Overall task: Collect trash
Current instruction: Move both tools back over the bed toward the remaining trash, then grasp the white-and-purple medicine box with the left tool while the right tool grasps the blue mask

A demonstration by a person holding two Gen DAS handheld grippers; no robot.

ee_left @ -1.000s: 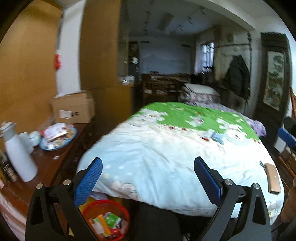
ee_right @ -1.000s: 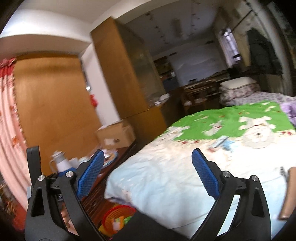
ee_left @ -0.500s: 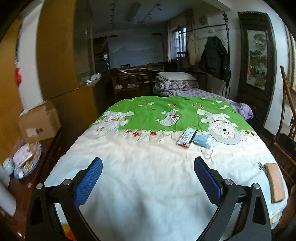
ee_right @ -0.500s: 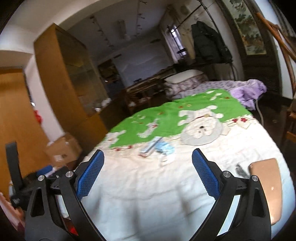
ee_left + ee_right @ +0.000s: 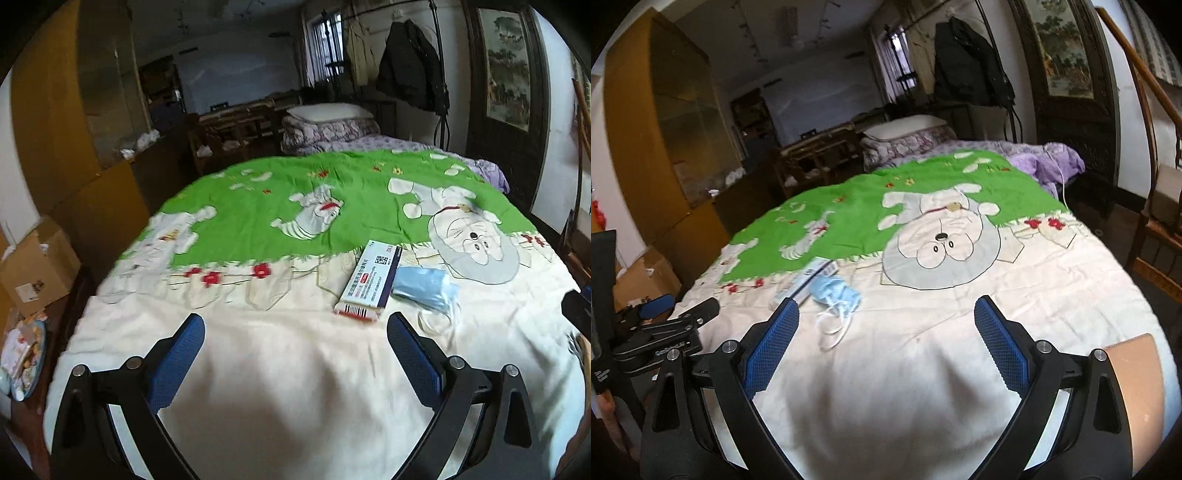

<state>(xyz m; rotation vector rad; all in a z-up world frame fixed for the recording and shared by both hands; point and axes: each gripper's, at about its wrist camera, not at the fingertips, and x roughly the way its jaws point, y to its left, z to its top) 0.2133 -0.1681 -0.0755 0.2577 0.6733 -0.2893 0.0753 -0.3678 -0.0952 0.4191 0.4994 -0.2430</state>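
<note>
A cream quilt (image 5: 280, 369) printed with a green band, grey-white cartoon animals and red flowers is seen mid-frame. A white-blue rectangular medicine box (image 5: 371, 280) with a red barcode end and a pale blue crumpled face mask (image 5: 424, 286) are shown centre-right. Blue textured finger pads (image 5: 772, 347) are seen on black frames.

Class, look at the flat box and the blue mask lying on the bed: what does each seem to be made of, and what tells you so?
Flat box: probably thin printed cardboard, smooth finish; crisp straight edges, printed text, a code square and a red striped end.
Blue mask: apparently soft non-woven fabric, matte; it lies crumpled and folded, with thin white ear loops trailing loosely on the quilt.
</note>
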